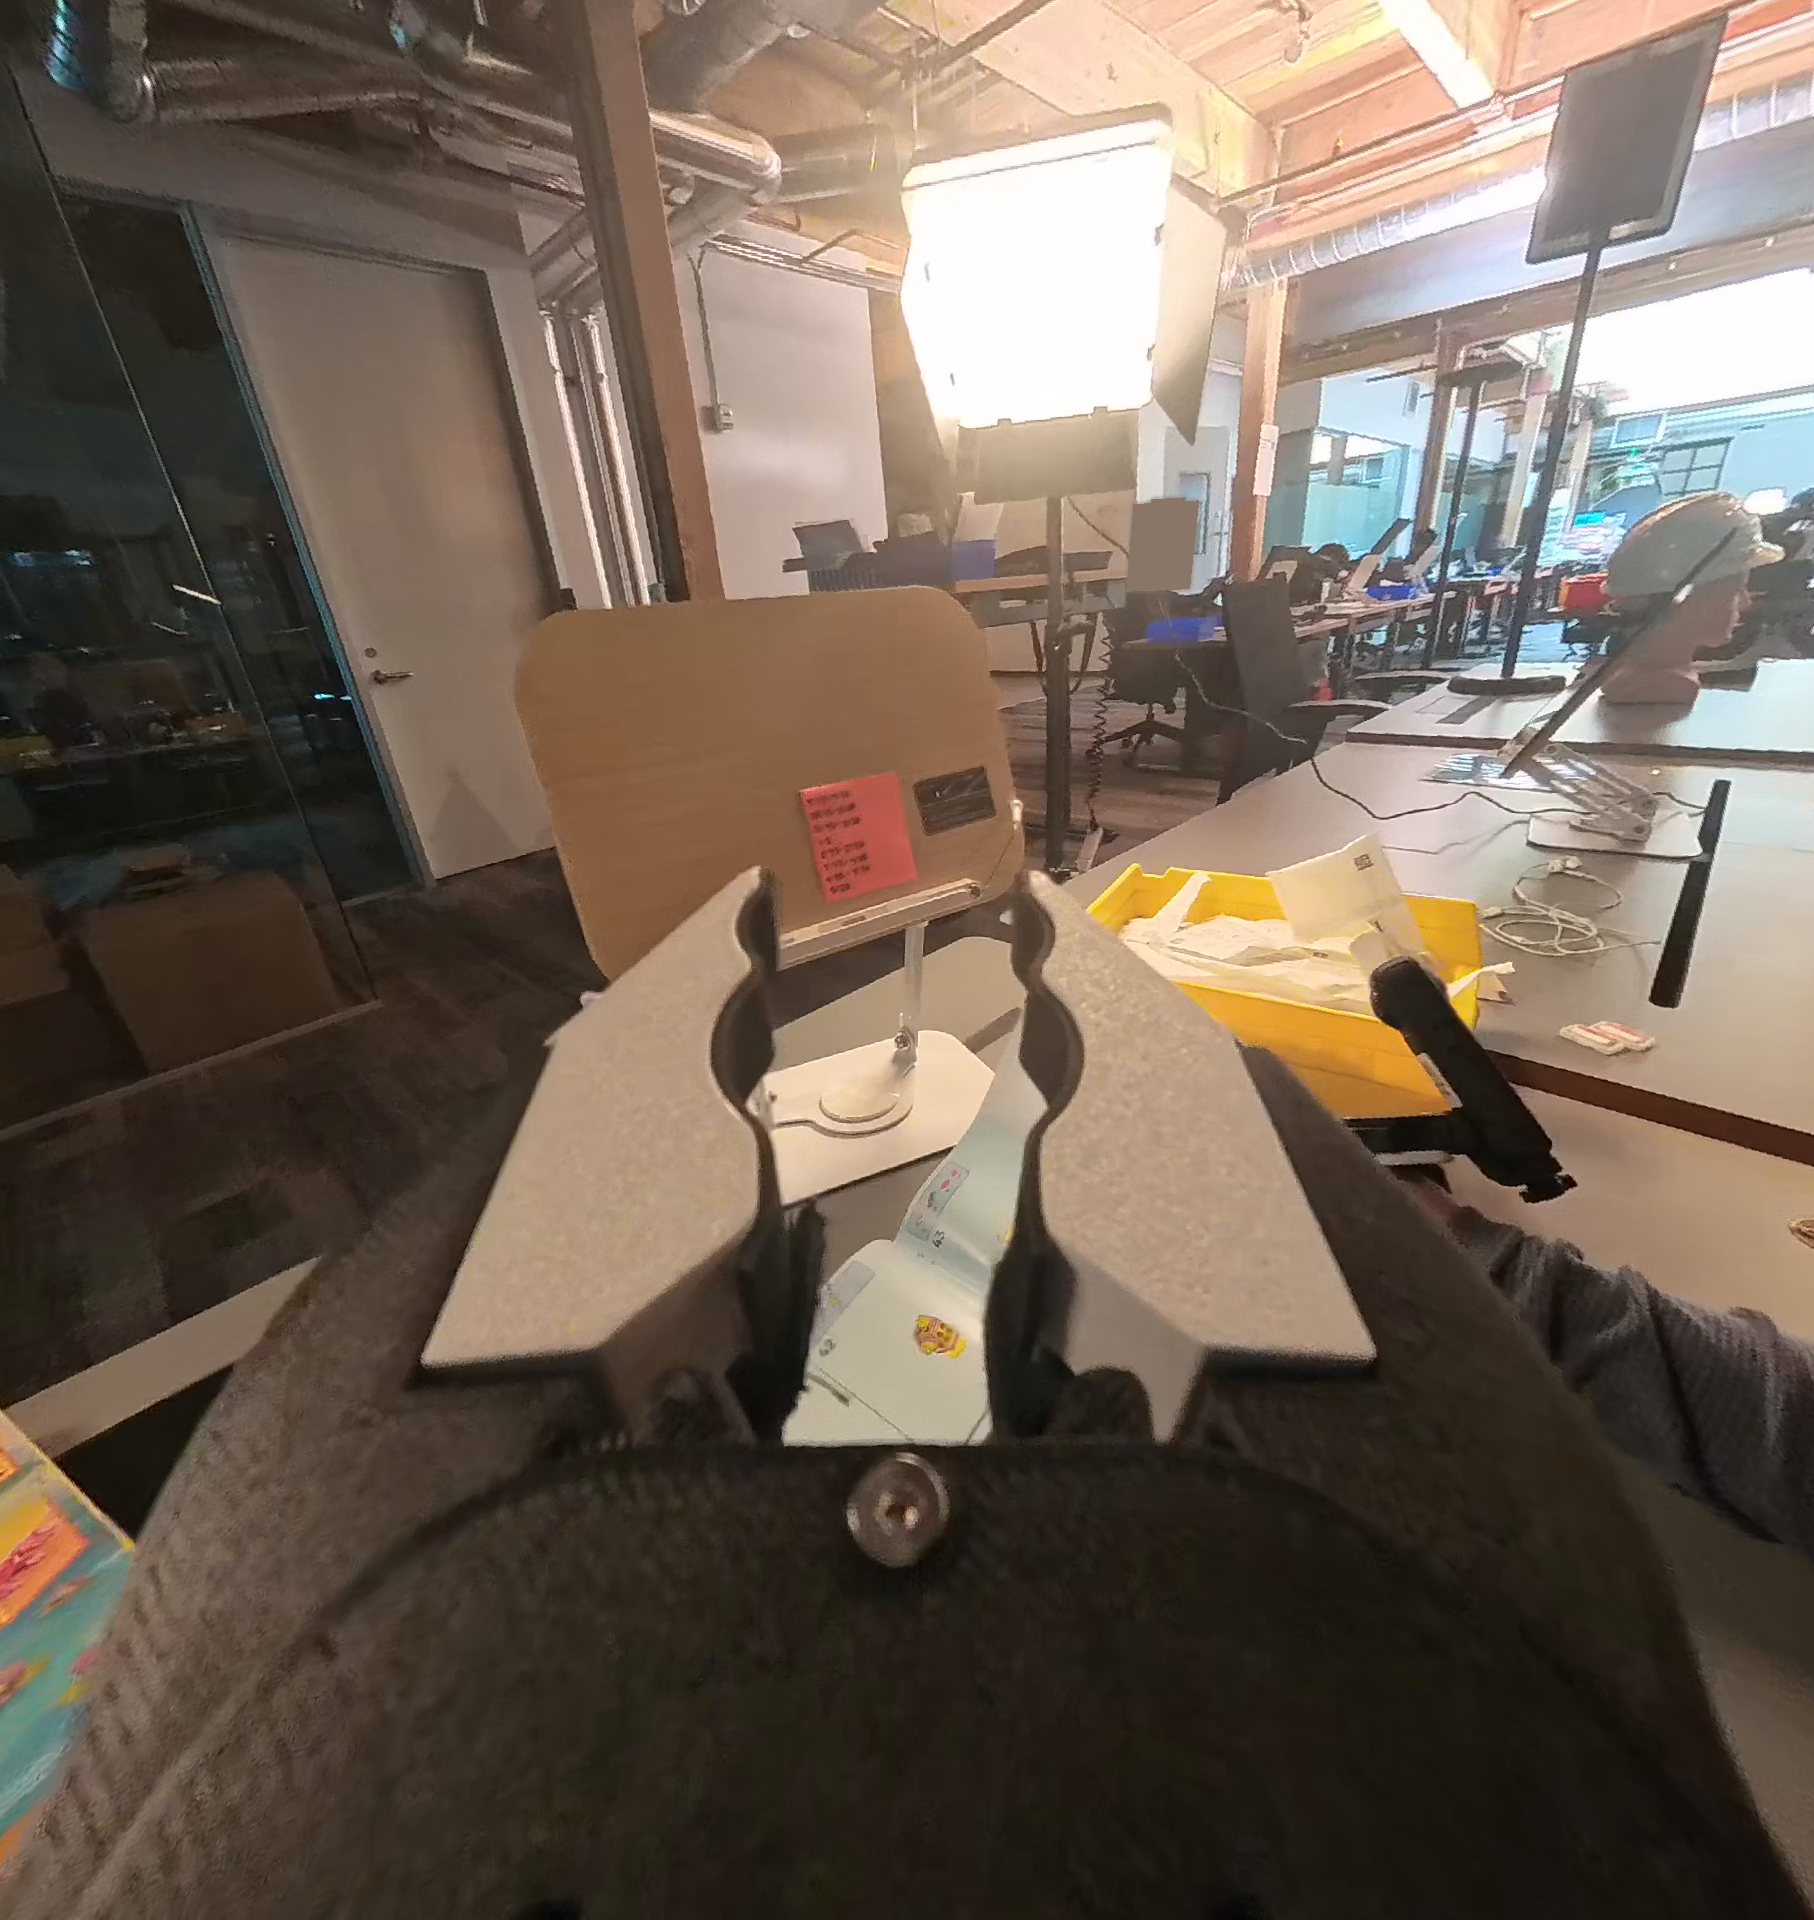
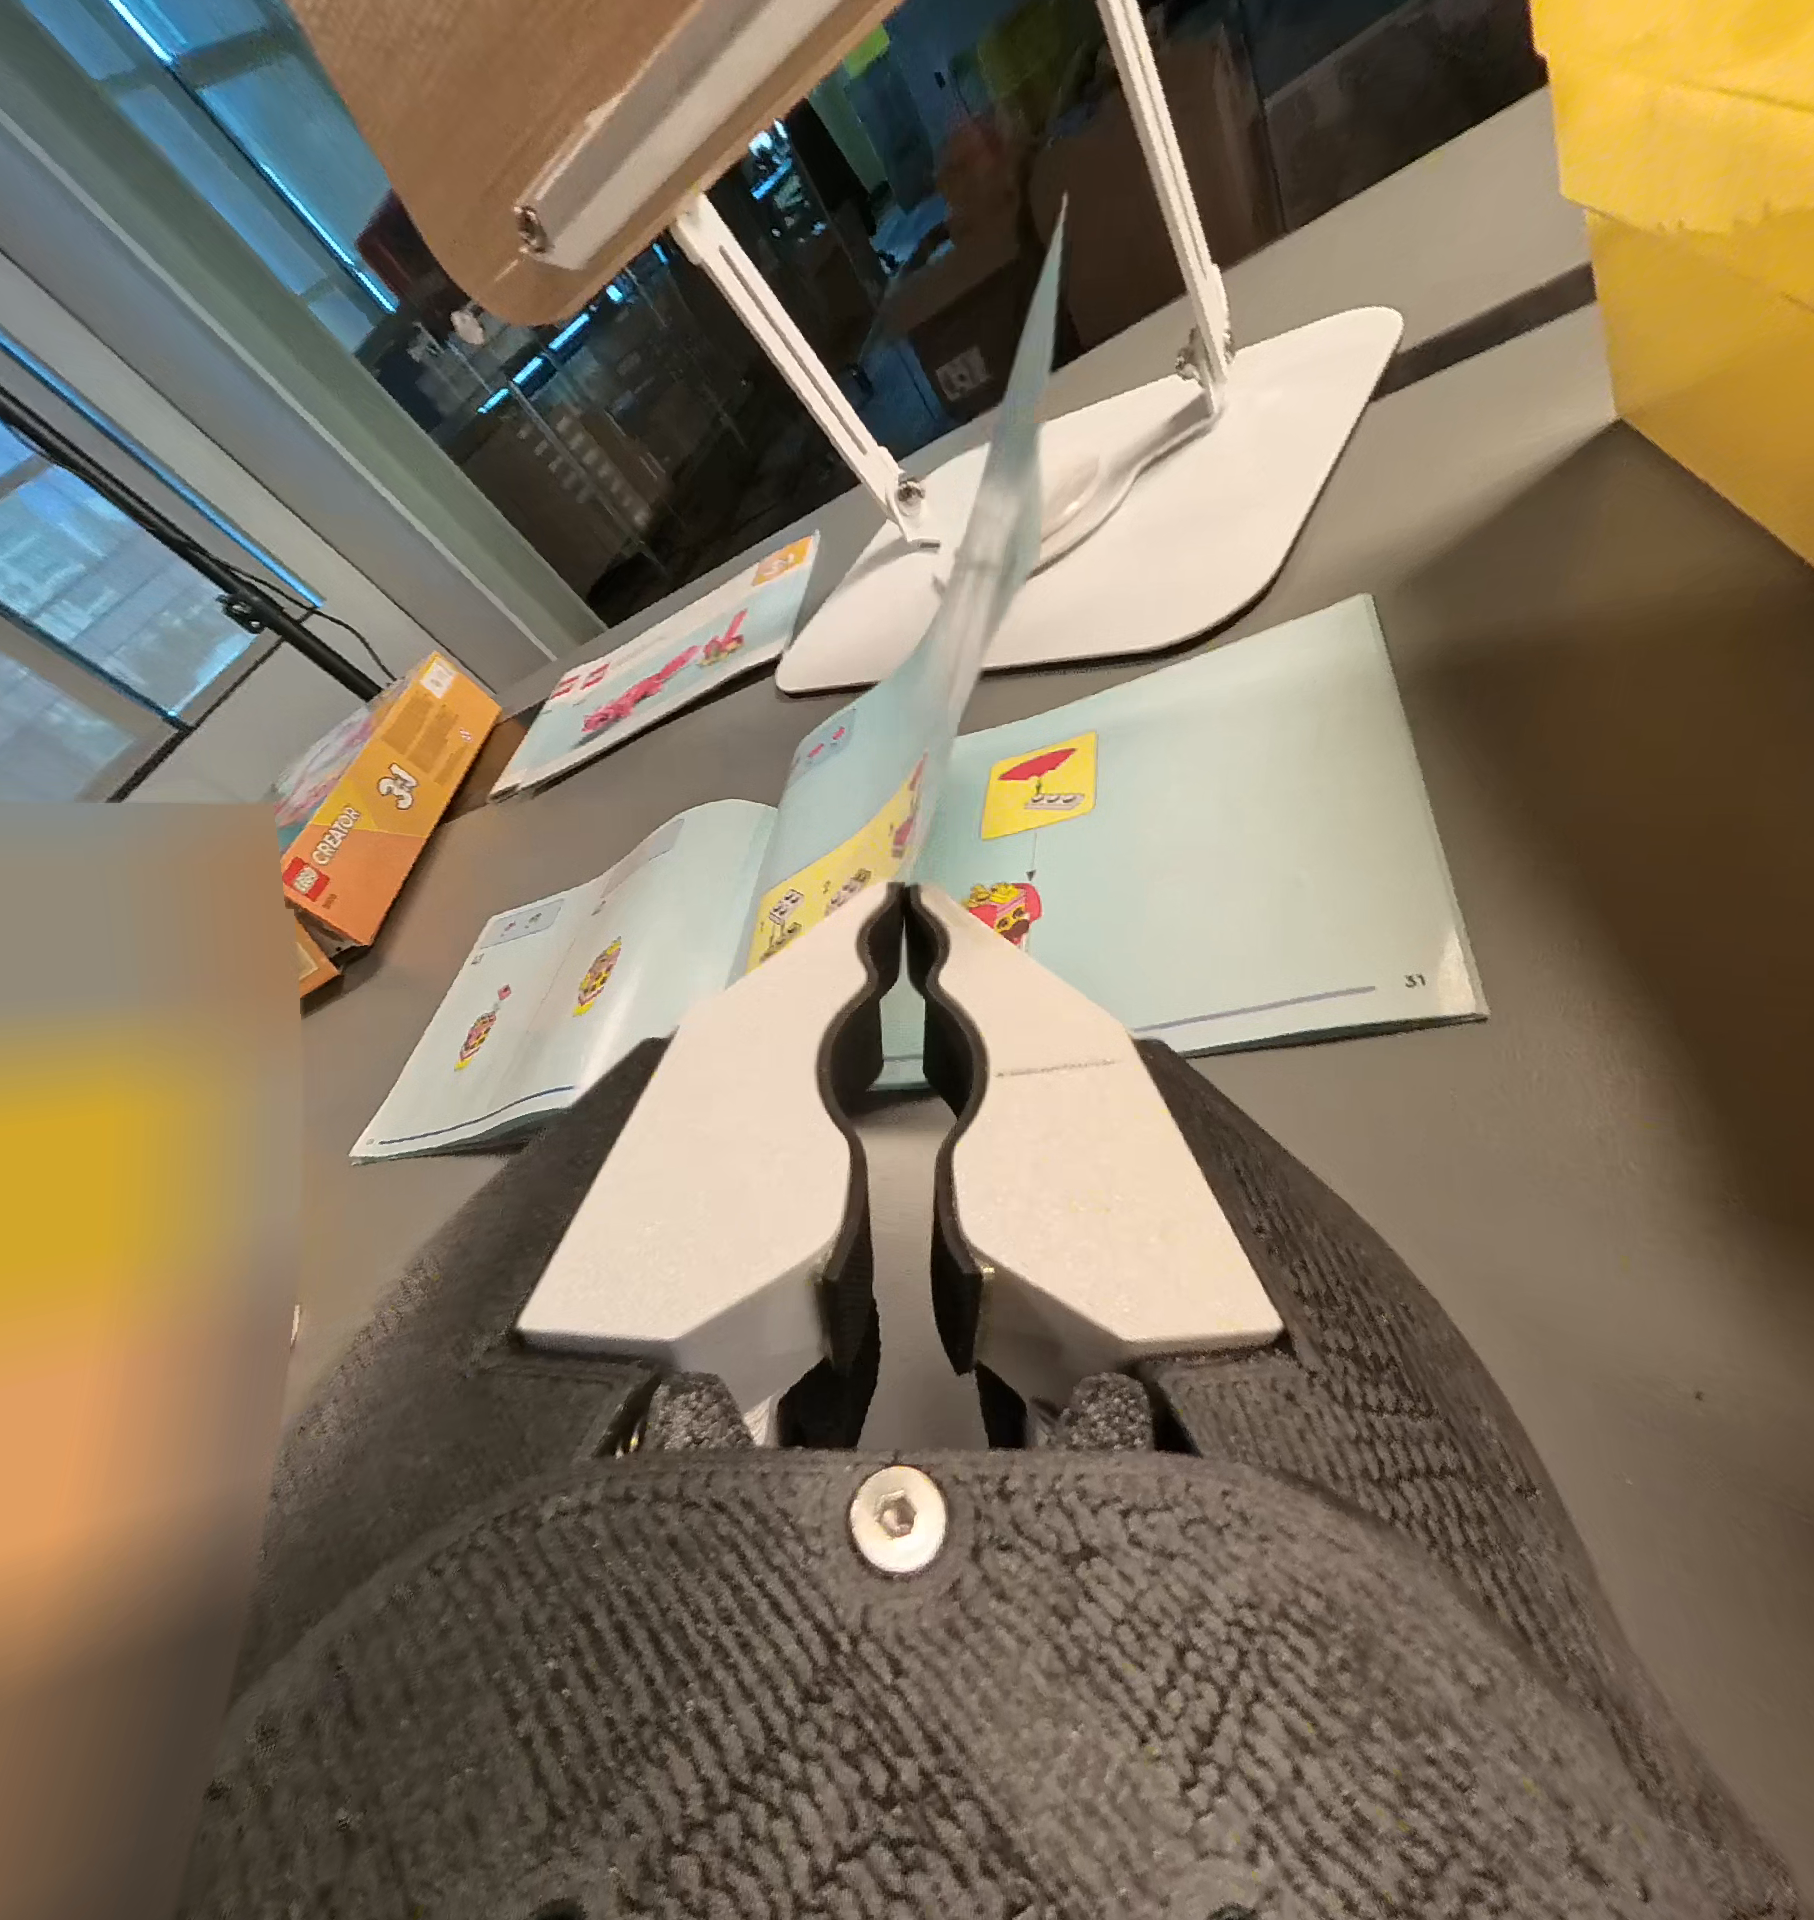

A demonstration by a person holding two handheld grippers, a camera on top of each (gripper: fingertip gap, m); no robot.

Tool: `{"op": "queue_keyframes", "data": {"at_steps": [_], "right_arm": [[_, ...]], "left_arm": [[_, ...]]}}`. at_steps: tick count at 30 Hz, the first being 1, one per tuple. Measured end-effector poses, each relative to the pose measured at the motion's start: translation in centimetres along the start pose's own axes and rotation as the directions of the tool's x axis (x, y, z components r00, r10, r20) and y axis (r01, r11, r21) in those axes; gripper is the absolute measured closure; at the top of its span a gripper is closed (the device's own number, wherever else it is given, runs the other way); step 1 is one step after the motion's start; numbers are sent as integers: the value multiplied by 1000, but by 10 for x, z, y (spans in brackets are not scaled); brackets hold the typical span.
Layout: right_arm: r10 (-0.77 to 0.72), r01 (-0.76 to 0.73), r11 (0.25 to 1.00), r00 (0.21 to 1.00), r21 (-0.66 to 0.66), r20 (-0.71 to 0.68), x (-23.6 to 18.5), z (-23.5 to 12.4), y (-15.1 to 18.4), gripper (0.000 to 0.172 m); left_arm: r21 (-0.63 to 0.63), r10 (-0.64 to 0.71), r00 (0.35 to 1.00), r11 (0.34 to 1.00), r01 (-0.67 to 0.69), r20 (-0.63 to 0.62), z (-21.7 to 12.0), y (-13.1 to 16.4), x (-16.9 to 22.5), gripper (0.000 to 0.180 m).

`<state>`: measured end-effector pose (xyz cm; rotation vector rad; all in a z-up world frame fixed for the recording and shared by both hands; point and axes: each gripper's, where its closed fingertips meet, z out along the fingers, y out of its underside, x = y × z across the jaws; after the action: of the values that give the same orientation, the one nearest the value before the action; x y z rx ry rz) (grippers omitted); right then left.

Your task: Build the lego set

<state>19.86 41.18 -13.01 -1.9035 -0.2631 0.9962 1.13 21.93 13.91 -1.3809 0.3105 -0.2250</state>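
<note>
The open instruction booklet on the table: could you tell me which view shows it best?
The right wrist view: the booklet lies open there, one page raised at the right gripper. The left wrist view shows only a strip between the fingers.

The open booklet (image 2: 1194, 831) has pale blue pages with yellow panels and pink-and-yellow figures. The lifted page (image 2: 996, 499) is the same pale blue. At 10 o'clock lies an orange box (image 2: 394, 790). The stand (image 2: 1142, 520) is white, its board (image 1: 757, 769) tan wood with a red note (image 1: 856, 831) and a black plate (image 1: 950, 798). At 2 o'clock the bin (image 1: 1298, 1023) is yellow, holding white bags. The table (image 2: 1609, 1247) is grey. Both grippers' fingers (image 2: 737, 1143) are light grey with black pads.
</note>
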Motion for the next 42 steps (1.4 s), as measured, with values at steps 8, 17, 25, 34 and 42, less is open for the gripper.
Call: {"op": "queue_keyframes", "data": {"at_steps": [8, 17, 25, 34, 42], "right_arm": [[80, -80, 997, 991, -1, -105, 25, -5, -1, 163], [154, -162, 986, 971, -27, -184, 59, -16, -4, 161], [101, -82, 994, 951, 75, -291, 78, -31, -22, 155], [-139, 294, 810, 937, 507, -321, 48, -74, -85, 161], [-250, 414, 758, 898, 504, -362, 35, -74, -87, 166]], "left_arm": [[37, 47, 998, 998, -48, 34, -10, -14, 5, 136], [45, 51, 998, 998, -53, 48, -12, -16, 2, 136], [38, 38, 998, 998, -40, 50, -11, -13, -2, 136], [38, 28, 998, 999, -30, 49, -11, -11, -5, 136], [46, 21, 999, 999, -23, 44, -12, -13, -5, 136]]}}
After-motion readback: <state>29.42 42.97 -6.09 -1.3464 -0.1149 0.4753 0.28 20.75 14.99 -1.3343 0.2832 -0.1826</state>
